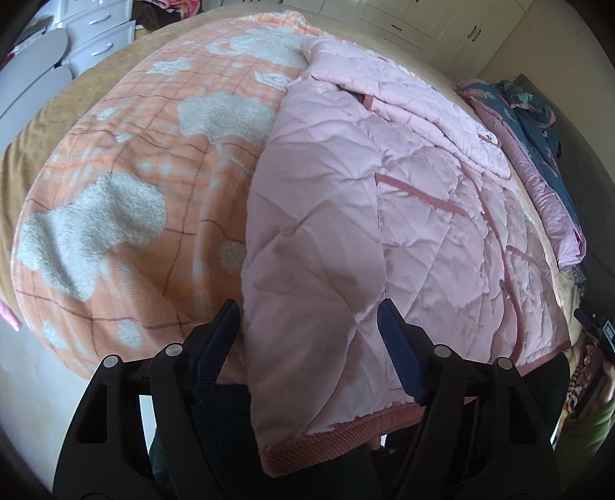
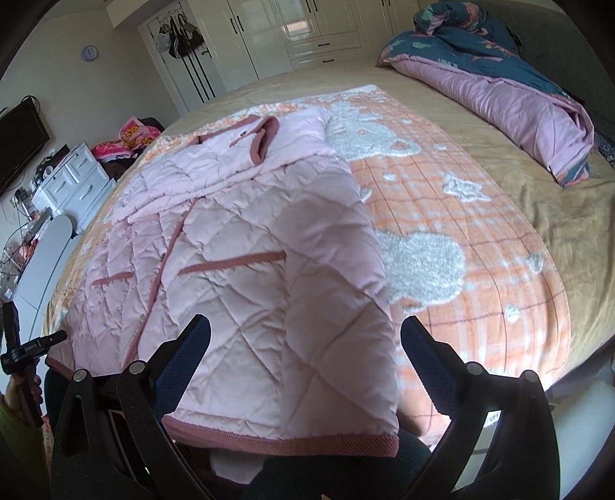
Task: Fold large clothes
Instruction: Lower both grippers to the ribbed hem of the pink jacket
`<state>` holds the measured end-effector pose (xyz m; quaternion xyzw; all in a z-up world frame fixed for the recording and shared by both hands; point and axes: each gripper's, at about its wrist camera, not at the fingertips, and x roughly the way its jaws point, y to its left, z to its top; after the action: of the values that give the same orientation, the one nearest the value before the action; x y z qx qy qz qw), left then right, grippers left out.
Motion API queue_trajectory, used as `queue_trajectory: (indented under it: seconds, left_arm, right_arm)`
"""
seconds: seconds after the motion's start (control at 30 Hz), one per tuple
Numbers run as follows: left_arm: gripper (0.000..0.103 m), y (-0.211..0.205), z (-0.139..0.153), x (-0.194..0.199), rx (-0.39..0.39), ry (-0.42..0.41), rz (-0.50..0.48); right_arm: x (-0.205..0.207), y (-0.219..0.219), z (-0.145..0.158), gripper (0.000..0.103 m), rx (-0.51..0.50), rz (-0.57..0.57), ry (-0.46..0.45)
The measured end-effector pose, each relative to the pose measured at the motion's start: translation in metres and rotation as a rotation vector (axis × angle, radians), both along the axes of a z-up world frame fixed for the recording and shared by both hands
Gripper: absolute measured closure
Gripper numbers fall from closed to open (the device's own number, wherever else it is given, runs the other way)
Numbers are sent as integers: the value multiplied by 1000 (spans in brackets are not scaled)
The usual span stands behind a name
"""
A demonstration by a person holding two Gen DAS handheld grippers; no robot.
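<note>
A pink quilted jacket (image 1: pixel 384 184) with dark pink trim lies spread on the orange checked blanket (image 1: pixel 127 154) on the bed. Its ribbed hem hangs over the near edge. My left gripper (image 1: pixel 309 319) is open, its blue-padded fingers astride the jacket's left hem corner, not closed on it. In the right wrist view the jacket (image 2: pixel 238 238) lies with its collar at the far end, and my right gripper (image 2: pixel 305 338) is open, astride the jacket's right hem corner. A sleeve lies folded across the chest.
A rolled purple and dark floral quilt (image 2: pixel 499 84) lies at the head of the bed. White drawers (image 2: pixel 73 180) and a wardrobe (image 2: pixel 300 30) stand along the walls. The tan bedsheet (image 2: pixel 557 215) shows around the blanket (image 2: pixel 480 238). The other hand-held gripper shows at the left edge (image 2: pixel 23 350).
</note>
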<state>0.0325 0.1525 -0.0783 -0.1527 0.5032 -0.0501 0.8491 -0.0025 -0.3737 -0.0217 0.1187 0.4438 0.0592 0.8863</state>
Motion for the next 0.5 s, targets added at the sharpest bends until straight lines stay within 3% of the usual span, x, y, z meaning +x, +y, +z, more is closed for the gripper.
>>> queue_trajectory:
  seconds: [0.27, 0.43, 0.5]
  left_arm:
    - [30, -16, -10, 13, 10, 32, -78]
    - [29, -22, -11, 17, 19, 35, -87]
    - [29, -23, -10, 16, 26, 27, -91]
  right_arm:
    - [-2, 4, -41, 4, -13, 74, 180]
    - [6, -2, -61, 4, 53, 69, 270]
    - [9, -6, -64, 4, 123, 76, 279]
